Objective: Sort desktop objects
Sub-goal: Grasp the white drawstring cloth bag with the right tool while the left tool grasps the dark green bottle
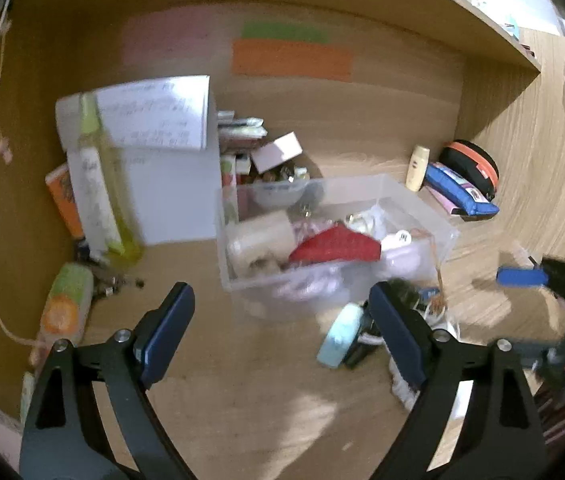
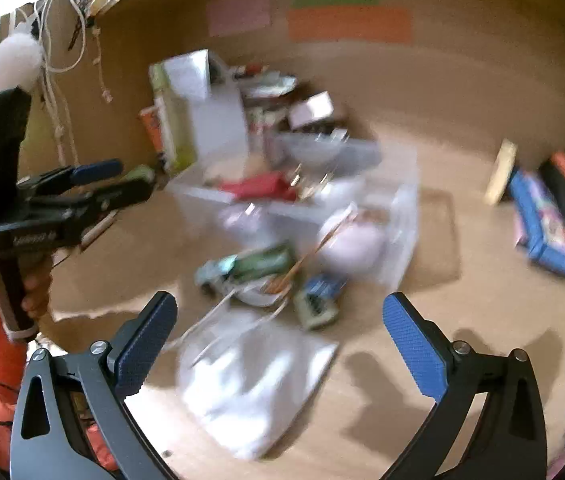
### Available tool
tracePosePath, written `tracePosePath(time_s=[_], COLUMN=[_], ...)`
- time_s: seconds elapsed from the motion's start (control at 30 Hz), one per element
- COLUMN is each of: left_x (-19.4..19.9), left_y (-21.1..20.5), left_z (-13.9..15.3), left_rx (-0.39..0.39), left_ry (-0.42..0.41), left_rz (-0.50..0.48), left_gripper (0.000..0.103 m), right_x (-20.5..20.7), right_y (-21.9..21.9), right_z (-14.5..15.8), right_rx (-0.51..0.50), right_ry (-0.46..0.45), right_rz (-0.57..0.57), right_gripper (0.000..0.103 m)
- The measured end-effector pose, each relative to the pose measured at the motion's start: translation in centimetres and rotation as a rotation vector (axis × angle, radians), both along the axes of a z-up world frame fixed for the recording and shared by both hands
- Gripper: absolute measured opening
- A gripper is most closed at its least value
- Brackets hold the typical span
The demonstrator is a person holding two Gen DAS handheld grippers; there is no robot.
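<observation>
Both hand-held grippers, left [image 1: 282,320] & right [image 2: 278,332], released, nothing held. Clear bin [image 1: 434,216] mid-frame already part-filled; loose bits [image 1: 342,338] below it on surface [image 1: 250,400] prob. still unsorted.

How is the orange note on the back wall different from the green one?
The orange note is taller and wider than the green note. The orange note sits below; the green note sits directly above it. Both are blank-looking paper strips stuck flat on the wooden back wall.
</observation>
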State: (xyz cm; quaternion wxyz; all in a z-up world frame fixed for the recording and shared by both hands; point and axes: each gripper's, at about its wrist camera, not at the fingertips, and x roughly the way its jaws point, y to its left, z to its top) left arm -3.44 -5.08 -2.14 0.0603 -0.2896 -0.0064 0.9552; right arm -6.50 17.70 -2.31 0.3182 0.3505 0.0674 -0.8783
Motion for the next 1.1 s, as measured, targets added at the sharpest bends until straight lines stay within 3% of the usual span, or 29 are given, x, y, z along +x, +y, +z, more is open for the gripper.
tracePosePath(time_s=[0.2,0.43,0.53,0.7,0.77,0.97,1.1], left_x=[1.6,3.2,3.4,2.8,2.3,0.2,-1.1], left_y=[-0.9,-0.7,-0.5,0.3,0.9,3.4,5.1], left_z=[-1.5,-2.8,-3.2,-3.6,-3.7,-4.0,-4.3], left_rx=[0.050,0.053,0.056,0.072,0.073,0.034,0.007], left_ry=[-0.029,-0.038,-0.045,-0.068,-0.077,-0.113,-0.135], left_rz=[-0.003,-0.017,-0.018,-0.044,-0.060,-0.131,-0.168], left_gripper=[0.089,0.090,0.090,0.090,0.090,0.090,0.090], right_x=[1.4,0.2,-0.2,0.1,0.0,0.7,0.9], right_y=[-1.5,-3.4,-3.8,-3.1,-2.1,0.3,2.1], right_z=[-2.8,-5.5,-6.5,-6.4,-6.3,-5.2,-3.9], right_rx=[0.033,0.100,0.148,0.138,0.104,0.047,0.019], right_ry=[-0.052,-0.155,-0.163,-0.157,-0.182,-0.193,-0.161], right_rz=[-0.012,0.016,0.026,0.066,0.068,0.055,0.017], right_gripper=[0.103,0.102,0.095,0.067,0.051,0.038,0.038])
